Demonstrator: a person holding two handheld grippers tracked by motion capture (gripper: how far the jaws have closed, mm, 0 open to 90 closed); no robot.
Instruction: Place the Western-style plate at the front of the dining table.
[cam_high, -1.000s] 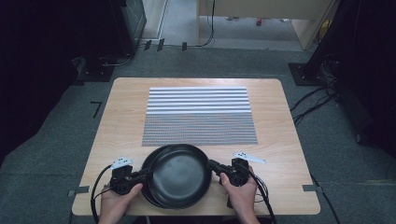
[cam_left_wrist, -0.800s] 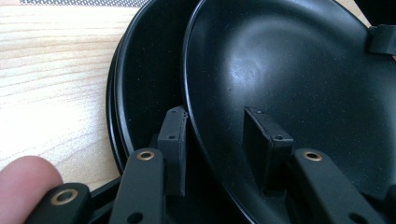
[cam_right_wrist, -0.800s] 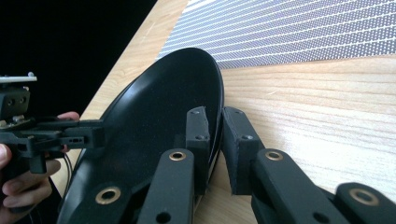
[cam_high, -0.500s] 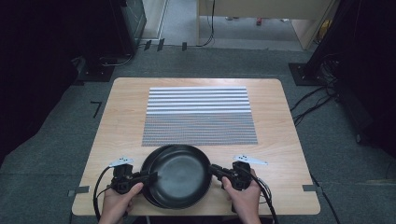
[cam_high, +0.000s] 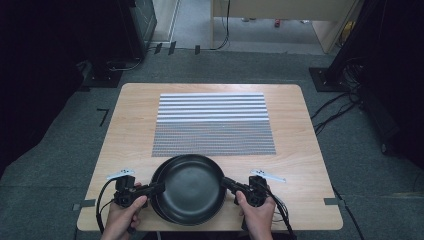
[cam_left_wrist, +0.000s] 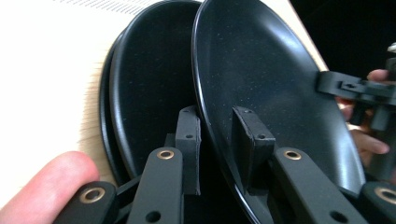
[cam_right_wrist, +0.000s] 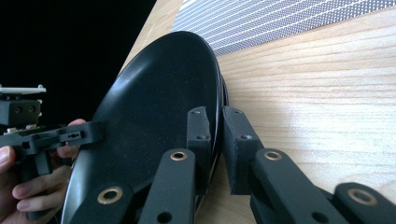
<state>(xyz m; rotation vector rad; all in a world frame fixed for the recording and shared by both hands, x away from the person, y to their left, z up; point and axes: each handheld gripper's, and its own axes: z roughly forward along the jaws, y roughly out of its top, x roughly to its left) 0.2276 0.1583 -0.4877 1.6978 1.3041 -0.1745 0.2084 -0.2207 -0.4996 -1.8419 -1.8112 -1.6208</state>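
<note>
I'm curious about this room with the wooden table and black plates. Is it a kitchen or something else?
Probably a lab or recording studio, not a kitchen. Cables trail over grey carpet, dark equipment stands ring the table, and a person works hand-held tongs on a black plate by a striped mat.

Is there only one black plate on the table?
No, the left gripper view shows a top plate with its rim between the left tongs, and a second black plate under it.
</note>
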